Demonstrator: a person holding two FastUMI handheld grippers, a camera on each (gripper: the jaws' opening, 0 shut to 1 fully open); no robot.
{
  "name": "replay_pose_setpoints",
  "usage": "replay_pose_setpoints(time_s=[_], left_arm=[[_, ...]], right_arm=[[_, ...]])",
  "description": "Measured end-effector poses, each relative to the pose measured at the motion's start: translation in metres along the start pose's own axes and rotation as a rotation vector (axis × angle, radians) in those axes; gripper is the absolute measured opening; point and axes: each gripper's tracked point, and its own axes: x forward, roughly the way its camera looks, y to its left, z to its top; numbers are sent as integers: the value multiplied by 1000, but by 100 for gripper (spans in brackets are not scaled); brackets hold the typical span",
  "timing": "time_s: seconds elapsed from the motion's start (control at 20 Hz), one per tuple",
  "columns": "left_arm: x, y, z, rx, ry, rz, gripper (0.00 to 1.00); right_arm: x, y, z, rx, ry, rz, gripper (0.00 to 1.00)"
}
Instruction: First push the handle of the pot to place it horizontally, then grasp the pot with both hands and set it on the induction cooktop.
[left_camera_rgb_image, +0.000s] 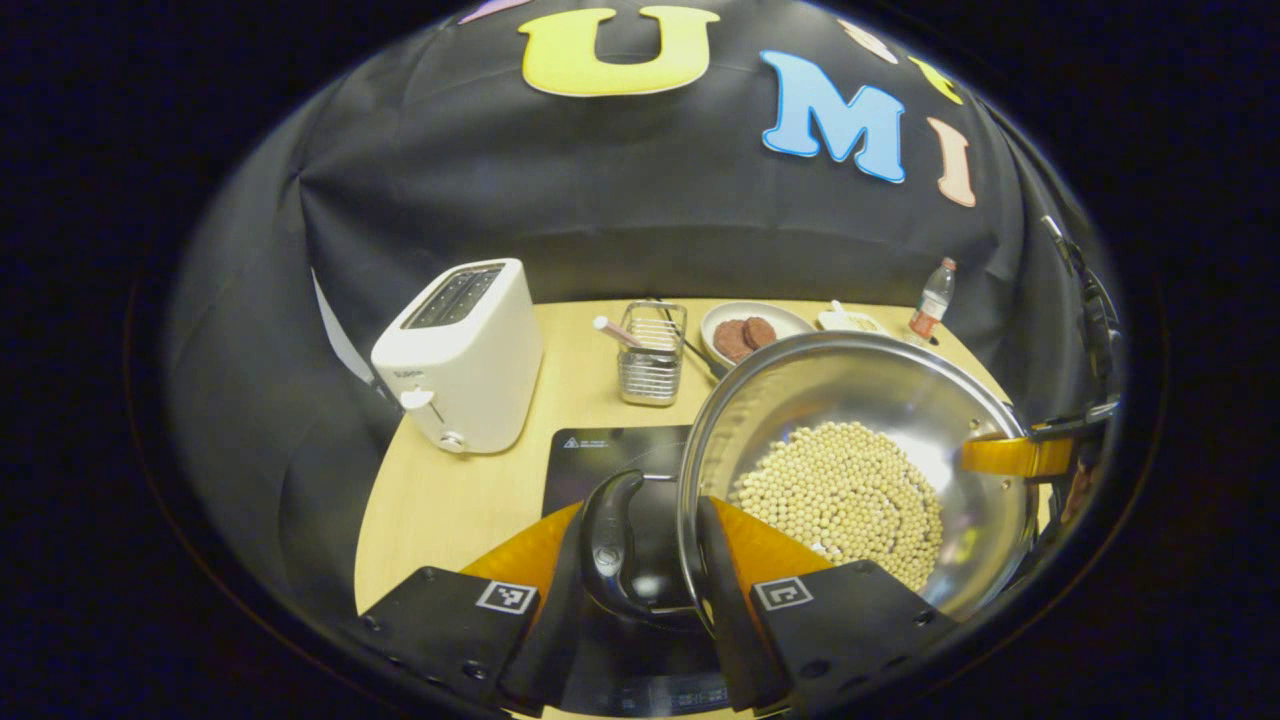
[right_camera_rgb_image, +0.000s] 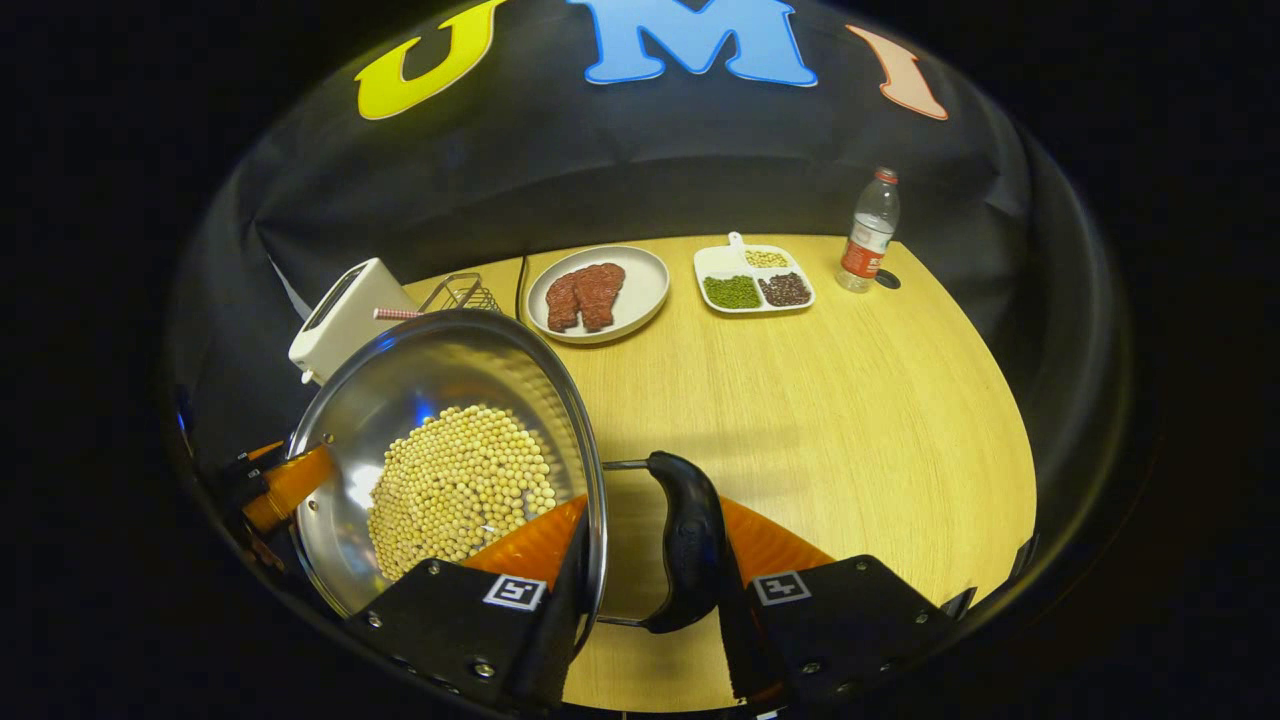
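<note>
Steel pot with yellow beans, held at both handles above the induction cooktop

The pot (left_camera_rgb_image: 860, 400) is a wide, shiny steel bowl with a thin rim, and a heap of small pale yellow beans (left_camera_rgb_image: 845, 495) lies on its bottom. It has two black curved handles on opposite sides: the left handle (left_camera_rgb_image: 612, 545) and the right handle (right_camera_rgb_image: 690, 540) each stand between a pair of fingers. The induction cooktop (left_camera_rgb_image: 610, 452) is a flat black plate that lies on the desk (left_camera_rgb_image: 450, 500), partly under the left handle and the pot's edge.
</note>
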Motion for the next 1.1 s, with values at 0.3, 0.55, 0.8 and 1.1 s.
replay_pose_setpoints(time_s=[0.3, 0.55, 0.8, 1.1], left_arm=[[6, 37, -6, -6, 15, 14, 62], [13, 56, -5, -1, 23, 10, 64], [13, 55, -4, -6, 35, 0, 61], [15, 54, -4, 0, 46, -6, 62]], right_arm=[[16, 30, -5, -8, 29, 17, 60], [28, 49, -8, 6, 47, 25, 60], [34, 63, -12, 7, 60, 24, 60], [41, 71, -14, 15, 68, 26, 60]])
